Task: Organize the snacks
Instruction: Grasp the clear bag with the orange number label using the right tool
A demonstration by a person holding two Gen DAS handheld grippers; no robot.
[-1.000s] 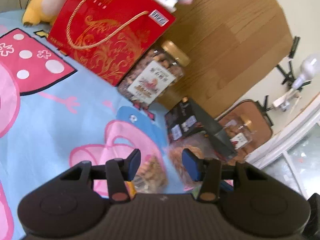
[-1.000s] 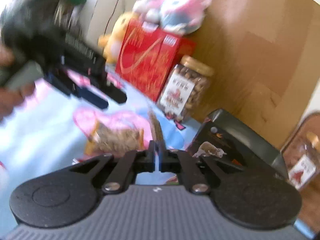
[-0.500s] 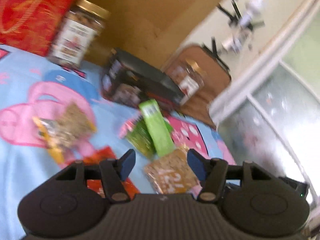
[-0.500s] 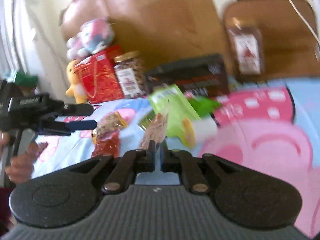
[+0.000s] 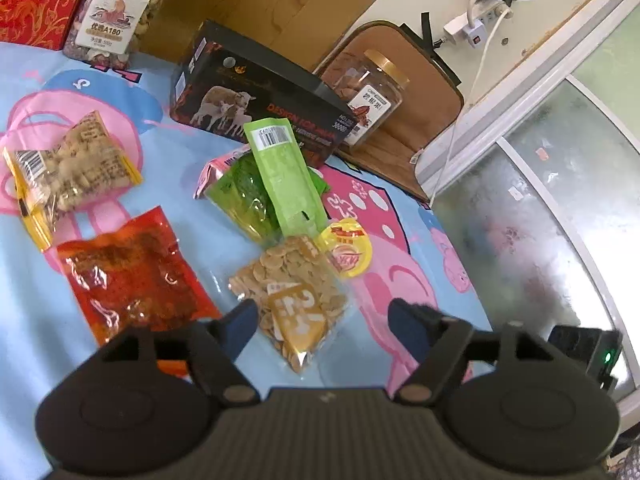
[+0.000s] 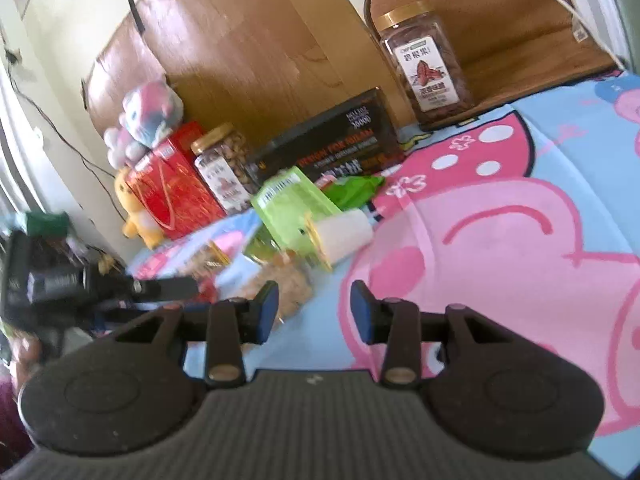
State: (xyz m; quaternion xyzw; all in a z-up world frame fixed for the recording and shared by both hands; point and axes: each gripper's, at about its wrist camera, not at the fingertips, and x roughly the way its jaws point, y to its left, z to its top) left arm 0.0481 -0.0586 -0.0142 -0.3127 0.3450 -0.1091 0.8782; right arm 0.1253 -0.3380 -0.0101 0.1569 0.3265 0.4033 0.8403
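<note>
Snack packs lie on the cartoon bedsheet (image 5: pixel 172 184): a clear bag of round crackers (image 5: pixel 290 292), a red spicy pack (image 5: pixel 132 276), a peanut bag (image 5: pixel 68 168), a light green pouch (image 5: pixel 286 180) over a dark green pack (image 5: pixel 240 196), and a yellow-lidded cup (image 5: pixel 348 252). My left gripper (image 5: pixel 322 326) is open and empty, just above the cracker bag. My right gripper (image 6: pixel 314 312) is open and empty, near the cracker bag (image 6: pixel 288 280), the cup (image 6: pixel 340 236) and the green pouch (image 6: pixel 292 208).
A black box (image 5: pixel 256 112), two nut jars (image 5: pixel 116 12) (image 5: pixel 368 96), a red gift bag (image 5: pixel 32 0) and plush toys (image 6: pixel 148 116) stand along the wooden headboard (image 6: pixel 256 52). A glass door (image 5: pixel 540 220) is at the right.
My right gripper has opened and let go of the cracker bag, which now lies on the sheet. My left gripper has swung right and opened wider over the snacks.
</note>
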